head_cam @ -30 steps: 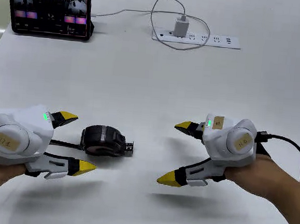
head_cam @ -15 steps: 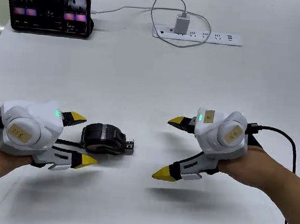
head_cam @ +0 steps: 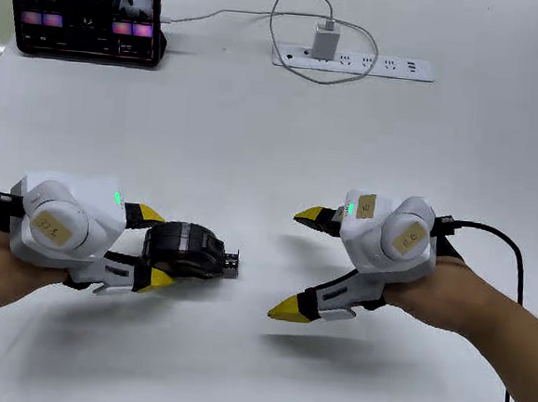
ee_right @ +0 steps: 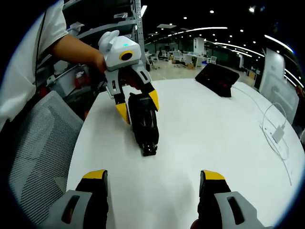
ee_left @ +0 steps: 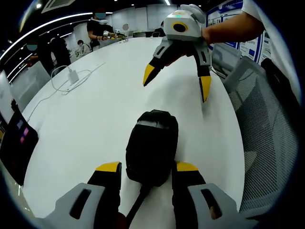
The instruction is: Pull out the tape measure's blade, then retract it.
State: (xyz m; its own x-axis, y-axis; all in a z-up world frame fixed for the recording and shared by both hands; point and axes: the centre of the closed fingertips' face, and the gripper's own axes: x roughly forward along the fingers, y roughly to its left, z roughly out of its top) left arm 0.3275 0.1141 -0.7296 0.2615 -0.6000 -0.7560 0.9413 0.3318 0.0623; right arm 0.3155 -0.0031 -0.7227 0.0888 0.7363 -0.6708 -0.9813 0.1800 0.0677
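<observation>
The black tape measure (head_cam: 185, 250) lies on the white table (head_cam: 254, 153), its blade tip pointing right. My left gripper (head_cam: 152, 247) is open, its yellow-tipped jaws standing close on both sides of the case. In the left gripper view the tape measure (ee_left: 152, 147) lies between the fingertips (ee_left: 108, 167), with a thin gap on the left side. My right gripper (head_cam: 300, 261) hovers open to the right of the blade tip, nothing between its jaws. In the right gripper view, the tape measure (ee_right: 144, 123) and the left gripper (ee_right: 137, 106) lie ahead of my right gripper (ee_right: 152, 177).
A tablet (head_cam: 86, 12) stands at the far left of the table. A white power strip (head_cam: 354, 64) with a plugged charger and looped cable lies at the back. A black cable (head_cam: 501, 266) trails from the right gripper.
My left gripper has moved right and its jaws have narrowed around the tape measure. My right gripper has drifted a little left. The tape measure has stayed in place.
</observation>
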